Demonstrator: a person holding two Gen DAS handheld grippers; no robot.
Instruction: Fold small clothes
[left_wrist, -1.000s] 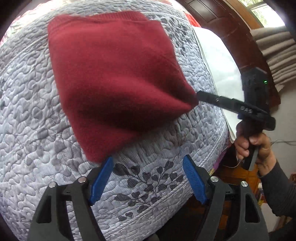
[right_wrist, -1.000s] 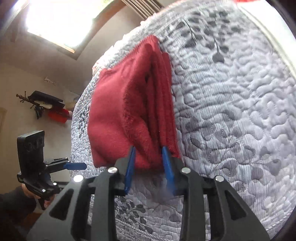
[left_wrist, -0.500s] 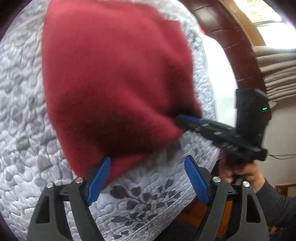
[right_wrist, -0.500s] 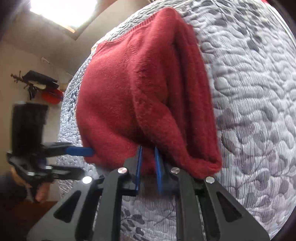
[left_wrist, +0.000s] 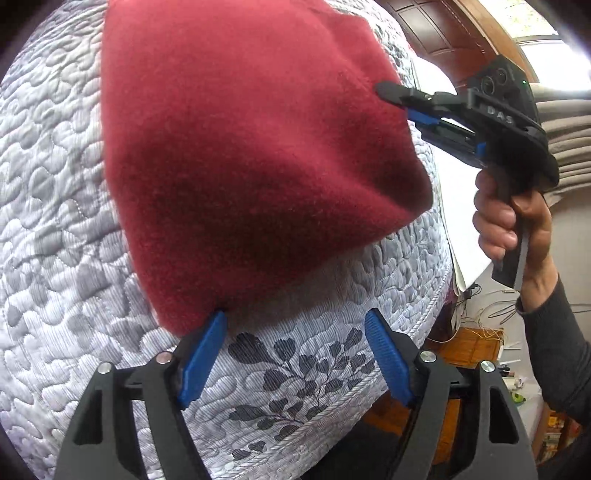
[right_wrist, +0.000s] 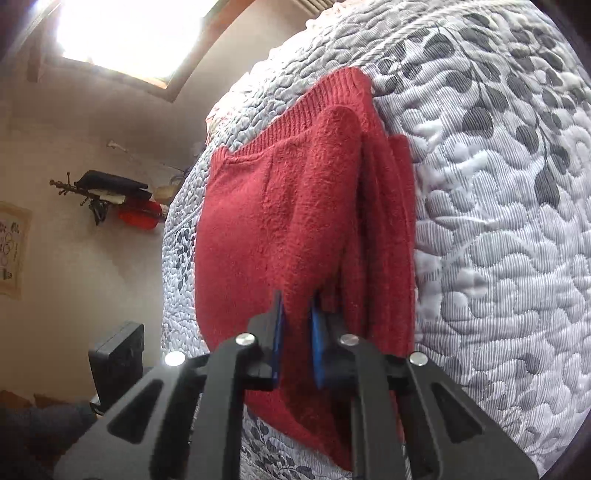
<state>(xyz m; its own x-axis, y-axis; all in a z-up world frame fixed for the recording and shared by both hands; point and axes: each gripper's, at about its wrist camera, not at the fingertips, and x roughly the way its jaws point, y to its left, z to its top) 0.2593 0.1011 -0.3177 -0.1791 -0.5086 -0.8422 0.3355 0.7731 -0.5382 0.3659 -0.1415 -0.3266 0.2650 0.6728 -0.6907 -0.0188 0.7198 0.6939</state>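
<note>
A folded dark red knit sweater (left_wrist: 251, 147) lies on the grey quilted bedspread (left_wrist: 55, 221). My left gripper (left_wrist: 295, 350) stands open at the bed's near edge; its left pad (left_wrist: 201, 356) touches the sweater's near corner and nothing sits between the pads. In the left wrist view, a hand holds my right gripper (left_wrist: 391, 92) at the sweater's right edge. In the right wrist view, that right gripper (right_wrist: 297, 332) is shut on a raised layer of the sweater (right_wrist: 280, 221), with more folded layers beside it on the right.
A white sheet (left_wrist: 454, 206) lies beyond the sweater, with a dark wooden headboard (left_wrist: 443, 40) and stacked grey blankets (left_wrist: 569, 125) behind. The bed's corded edge (left_wrist: 332, 421) runs just under my left gripper. A bright window (right_wrist: 122, 33) and a wall shelf (right_wrist: 107, 192) are off the bed.
My right gripper's jaws have closed onto a sweater layer and shifted farther along its edge. My left gripper has come closer, until its left pad meets the near corner.
</note>
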